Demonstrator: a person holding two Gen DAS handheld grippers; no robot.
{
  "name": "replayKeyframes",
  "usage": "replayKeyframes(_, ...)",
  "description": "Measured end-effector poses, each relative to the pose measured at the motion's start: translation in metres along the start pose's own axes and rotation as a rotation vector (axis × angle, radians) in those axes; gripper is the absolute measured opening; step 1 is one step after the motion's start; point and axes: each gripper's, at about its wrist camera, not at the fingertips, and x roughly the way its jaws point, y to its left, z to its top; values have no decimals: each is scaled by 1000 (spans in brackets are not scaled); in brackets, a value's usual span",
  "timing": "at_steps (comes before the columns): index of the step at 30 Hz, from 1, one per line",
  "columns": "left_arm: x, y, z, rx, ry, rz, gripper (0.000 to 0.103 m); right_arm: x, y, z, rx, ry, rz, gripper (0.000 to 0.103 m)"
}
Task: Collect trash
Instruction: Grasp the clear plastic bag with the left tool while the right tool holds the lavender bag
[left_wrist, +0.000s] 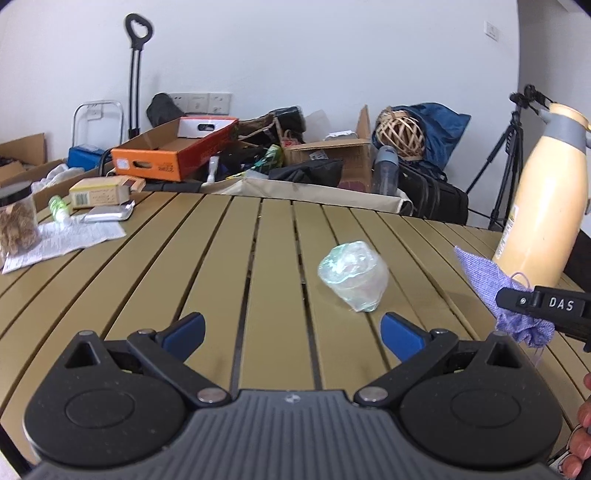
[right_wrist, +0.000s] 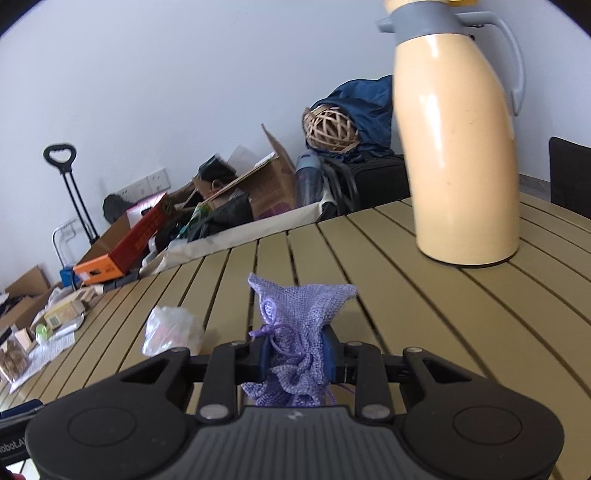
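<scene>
Purple drawstring pouch (right_wrist: 295, 343) clamped between my right gripper (right_wrist: 294, 356) pads, lifted off the slatted table (right_wrist: 406, 295), my left gripper (left_wrist: 291, 334) spread wide with nothing in it, crumpled clear plastic wrapper (left_wrist: 352, 277) lying just ahead, cream thermos jug (right_wrist: 458, 147) standing beyond

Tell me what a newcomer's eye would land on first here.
Likely the purple drawstring pouch, pinched in the right gripper just above the slatted table. Next, the tall cream thermos jug standing behind it, and the crumpled clear plastic wrapper lying ahead of the open left gripper.
</scene>
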Motion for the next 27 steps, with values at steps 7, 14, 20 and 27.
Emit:
replayKeyframes(7,9,-30,18,79,3,-20,103,-13,-31,10,70,-45,-16,26)
replayKeyframes(14,41,-58,28,92,59,2,103,-26,-66,18,139,-96,-55,26)
replayKeyframes(20,78,-70,32,113,80,59,103,-32,-91,21,178,-115,-83,26)
replayKeyframes(27,118,-81,41,116,123,130,103,-39,-115,22,207,-135,-118,26)
